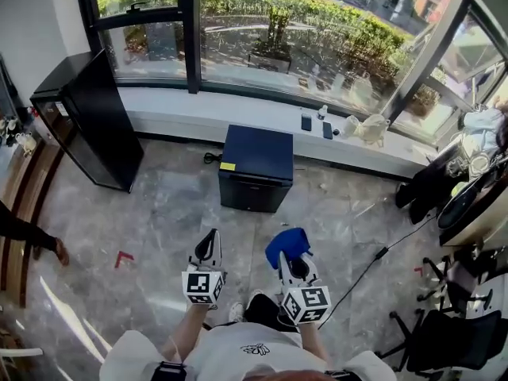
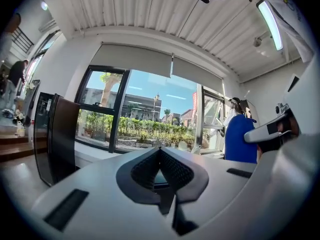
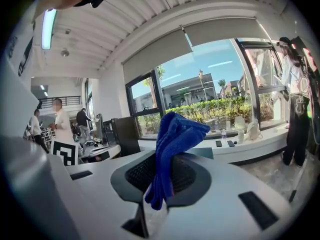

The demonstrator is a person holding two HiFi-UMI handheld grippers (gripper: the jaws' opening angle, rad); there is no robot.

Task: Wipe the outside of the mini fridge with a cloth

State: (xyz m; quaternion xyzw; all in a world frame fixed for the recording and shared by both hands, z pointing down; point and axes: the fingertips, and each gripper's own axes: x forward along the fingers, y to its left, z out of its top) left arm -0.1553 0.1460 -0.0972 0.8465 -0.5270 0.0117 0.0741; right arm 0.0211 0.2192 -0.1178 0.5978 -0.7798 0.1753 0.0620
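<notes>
- The left gripper (image 2: 161, 153) has its jaws pressed together with nothing between them.
- The right gripper (image 1: 296, 265) has its jaws closed on a blue cloth (image 3: 172, 144). The cloth stands up in a bunch above the jaws, and a short end hangs below them.
- In the head view both grippers are held side by side, near the person and above the floor (image 1: 159, 205). The left one is just left of the right one.
- The mini fridge (image 1: 255, 167) stands on the floor farther off, well apart from both grippers and close to the window ledge (image 1: 238, 111). Its top is dark blue, with a yellow sticker (image 1: 228, 166) at the near left corner.
- A tall black cabinet (image 1: 91, 121) stands to the far left.
- A cable (image 1: 373, 260) runs across the floor on the right.
</notes>
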